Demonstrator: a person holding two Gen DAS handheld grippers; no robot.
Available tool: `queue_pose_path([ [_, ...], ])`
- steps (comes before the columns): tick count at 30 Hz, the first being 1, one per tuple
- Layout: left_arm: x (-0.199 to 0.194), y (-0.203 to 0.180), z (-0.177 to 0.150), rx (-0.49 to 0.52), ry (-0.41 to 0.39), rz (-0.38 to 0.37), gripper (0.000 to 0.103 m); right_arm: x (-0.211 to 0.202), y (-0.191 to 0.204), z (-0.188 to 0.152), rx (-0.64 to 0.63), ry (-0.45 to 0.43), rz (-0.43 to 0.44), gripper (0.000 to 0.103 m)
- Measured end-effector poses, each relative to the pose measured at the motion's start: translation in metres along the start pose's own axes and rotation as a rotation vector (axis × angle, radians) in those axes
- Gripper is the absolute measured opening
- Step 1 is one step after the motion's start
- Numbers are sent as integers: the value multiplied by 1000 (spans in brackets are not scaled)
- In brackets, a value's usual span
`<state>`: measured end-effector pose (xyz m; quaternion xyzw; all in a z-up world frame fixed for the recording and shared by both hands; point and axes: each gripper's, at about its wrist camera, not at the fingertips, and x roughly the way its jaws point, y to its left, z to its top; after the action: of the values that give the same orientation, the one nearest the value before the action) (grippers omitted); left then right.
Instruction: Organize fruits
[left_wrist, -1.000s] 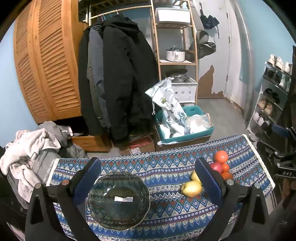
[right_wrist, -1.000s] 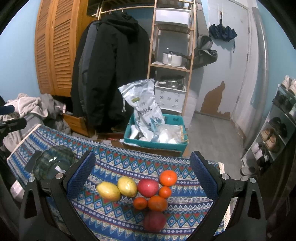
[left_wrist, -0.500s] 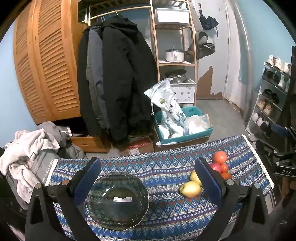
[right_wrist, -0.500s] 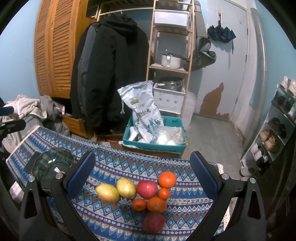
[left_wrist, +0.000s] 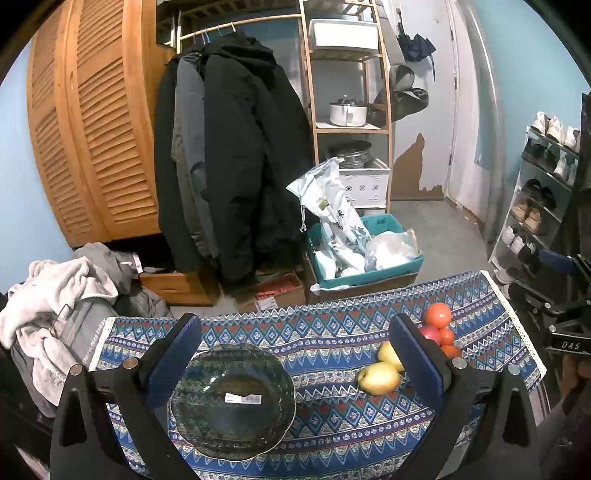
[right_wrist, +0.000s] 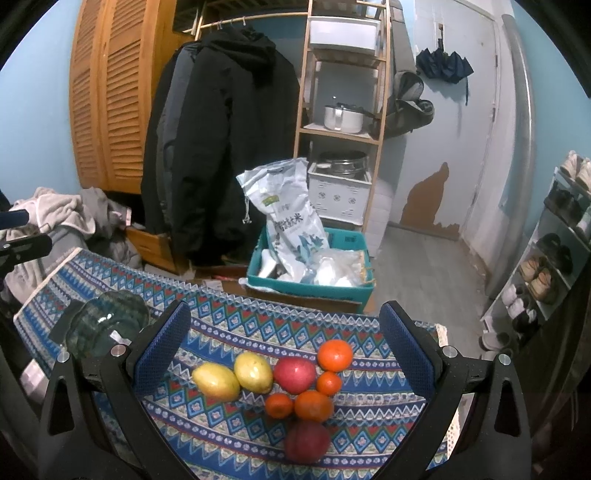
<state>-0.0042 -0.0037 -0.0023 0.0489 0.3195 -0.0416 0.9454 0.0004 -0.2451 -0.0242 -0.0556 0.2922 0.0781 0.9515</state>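
Note:
A dark green glass bowl (left_wrist: 232, 400) with a barcode sticker sits empty on the patterned blue tablecloth (left_wrist: 325, 339), between my open left gripper's (left_wrist: 295, 358) fingers. The bowl also shows in the right wrist view (right_wrist: 107, 321) at the far left. A cluster of fruit lies to the right: two yellow fruits (right_wrist: 232, 376), two red apples (right_wrist: 295, 374), several oranges (right_wrist: 334, 354). My right gripper (right_wrist: 284, 350) is open and empty, hovering above the fruit. In the left wrist view a yellow fruit (left_wrist: 378, 378) lies beside the right finger.
Beyond the table's far edge stand a teal crate (right_wrist: 310, 284) with bags, hanging dark coats (left_wrist: 236, 158), a wooden shelf (right_wrist: 343, 110) with pots, and a shoe rack (right_wrist: 554, 266) at right. A heap of clothes (left_wrist: 55, 306) lies at left.
Both grippers rose very slightly; the scene sits a little lower in each view. Nothing was gripped or moved.

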Motion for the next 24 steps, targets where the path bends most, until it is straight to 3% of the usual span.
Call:
queue_pose_path([
  [24, -2, 0, 1, -7, -6, -10, 102, 1, 3, -2, 1, 2, 1, 100],
])
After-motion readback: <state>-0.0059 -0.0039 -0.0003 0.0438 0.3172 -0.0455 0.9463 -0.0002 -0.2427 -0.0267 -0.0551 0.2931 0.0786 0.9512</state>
